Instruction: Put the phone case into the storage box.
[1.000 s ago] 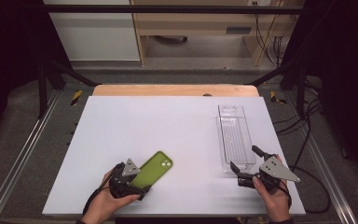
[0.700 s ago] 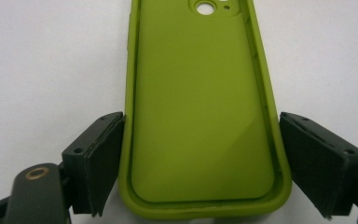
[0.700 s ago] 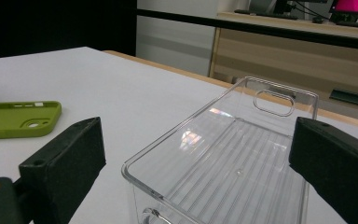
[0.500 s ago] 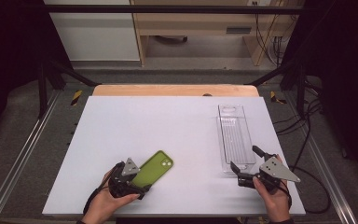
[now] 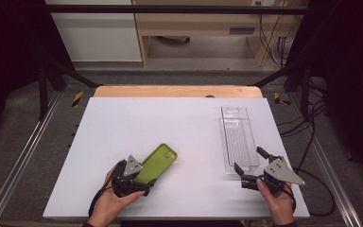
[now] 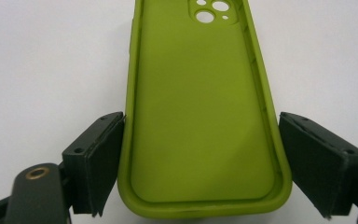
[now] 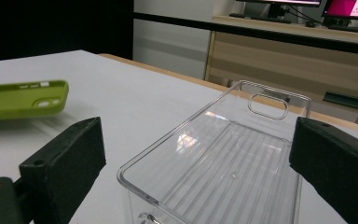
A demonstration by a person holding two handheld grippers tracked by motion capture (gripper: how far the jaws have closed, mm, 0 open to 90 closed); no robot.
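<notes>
High view: left claw (image 5: 137,182) clamped on green phone case (image 5: 157,163), right claw (image 5: 251,166) agape.

I see a lime-green phone case (image 5: 157,163) near the tabletop's (image 5: 179,118) front edge, left of centre, hollow side up, camera cutout angled toward the far right. A clear ribbed plastic tray (image 5: 238,139) lies lengthwise along the right edge.

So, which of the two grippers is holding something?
The left gripper: its jaws clamp the sides of the green phone case. The right gripper stands open around the near end of the clear tray.
</notes>
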